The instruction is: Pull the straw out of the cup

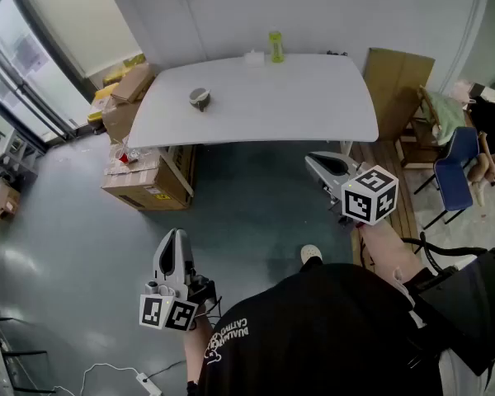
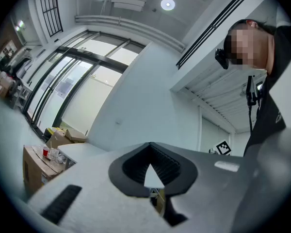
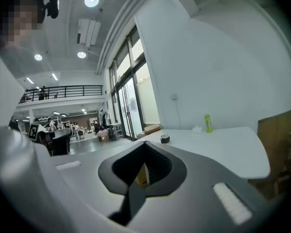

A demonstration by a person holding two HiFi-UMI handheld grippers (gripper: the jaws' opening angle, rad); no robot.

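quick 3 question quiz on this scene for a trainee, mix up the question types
1. True or false: the right hand-held gripper is holding something taken from the white table.
2. Multiple choice: what stands at the table's far edge? A) a yellow-green bottle B) a red kettle C) a laptop
3. Fill in: in the head view, the small cup sits toward the table's ____ end.

Key: 1 false, its jaws are together with nothing between them, well short of the table; 2 A; 3 left.
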